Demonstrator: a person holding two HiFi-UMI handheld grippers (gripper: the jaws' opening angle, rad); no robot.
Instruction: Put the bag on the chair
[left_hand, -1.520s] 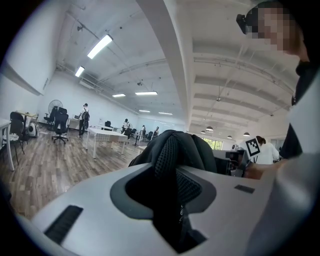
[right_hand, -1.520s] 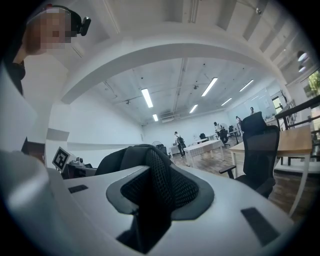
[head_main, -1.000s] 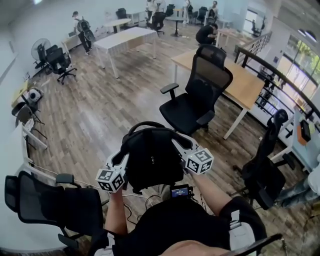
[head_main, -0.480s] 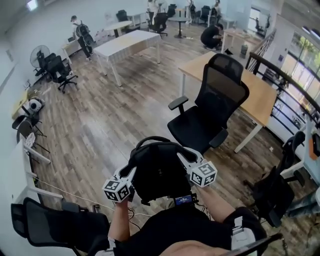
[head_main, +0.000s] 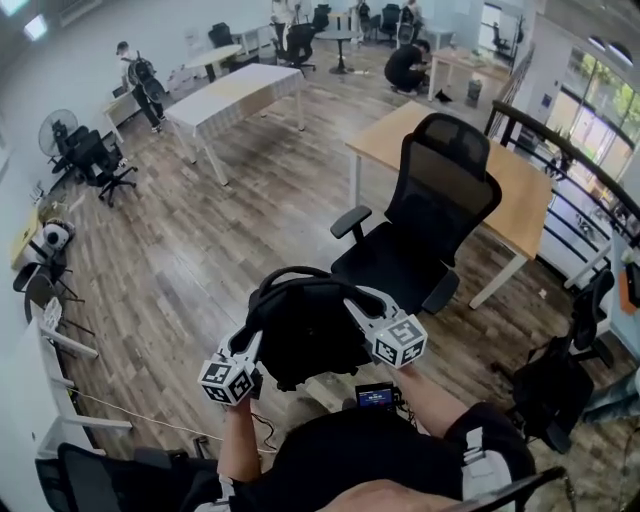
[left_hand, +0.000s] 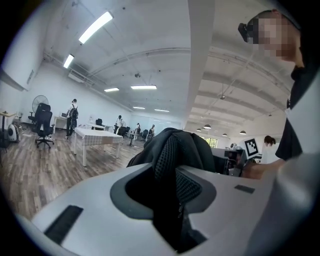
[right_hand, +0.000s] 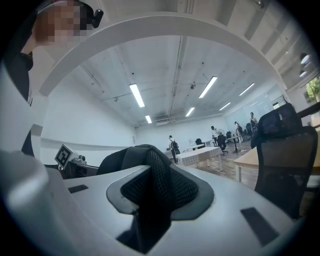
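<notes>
- Gripping the black bag (head_main: 305, 335) from both sides, you have it hanging in the air in front of your chest, clear of the wooden floor (head_main: 200, 250).

- Yes, and your left tongs (head_main: 248, 340) are closed on it. In the left gripper view a fold of its black mesh is pinched between the jaws, which stand a little apart around the cloth.

- Your right tongs (head_main: 358, 303) do the same on the other side: the right gripper view shows mesh filling the gap between the jaws, pressed from both sides.

- So the bag sits between your two tongs, its arched top strap rising above them and its bulk hanging below and ahead.

- The black office chair (head_main: 440, 190) stands just beyond the bag, up and to your right, seat turned toward you. The bag is not on it; the seat is bare.
</notes>
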